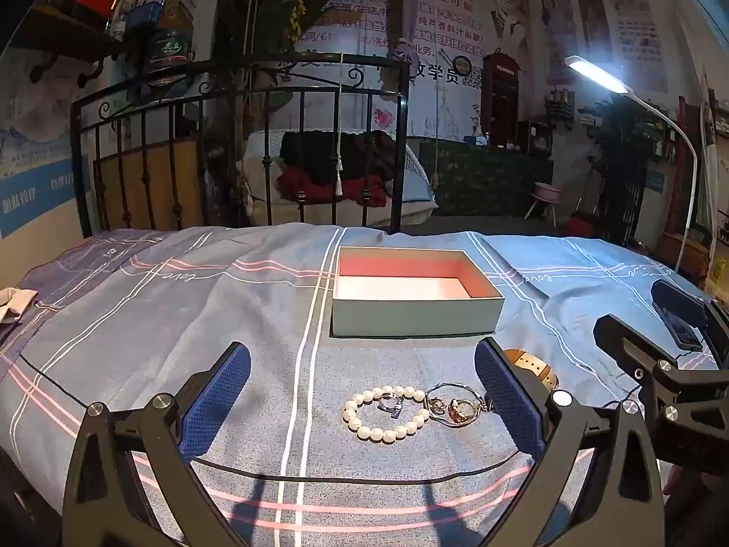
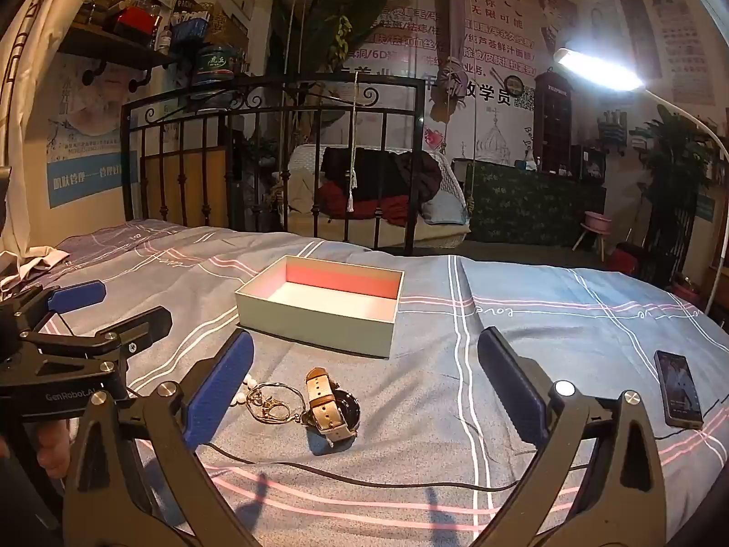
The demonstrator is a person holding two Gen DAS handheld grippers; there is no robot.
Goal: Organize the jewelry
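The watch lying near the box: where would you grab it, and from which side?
Probably the tan strap of the watch, which loops up over the dark face. Come from above with the right gripper, its open jaws across the strap's narrow width; the bangle crowds its left side.

A phone (image 2: 678,388) lies on the striped bedsheet (image 2: 546,319); a lit lamp (image 2: 597,68) stands behind, perhaps floor-standing.

glossy pearl bracelet (image 1: 386,414), matt cardboard box (image 1: 417,315)

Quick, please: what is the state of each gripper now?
Left gripper: open, holding nothing.
Right gripper: open, holding nothing.
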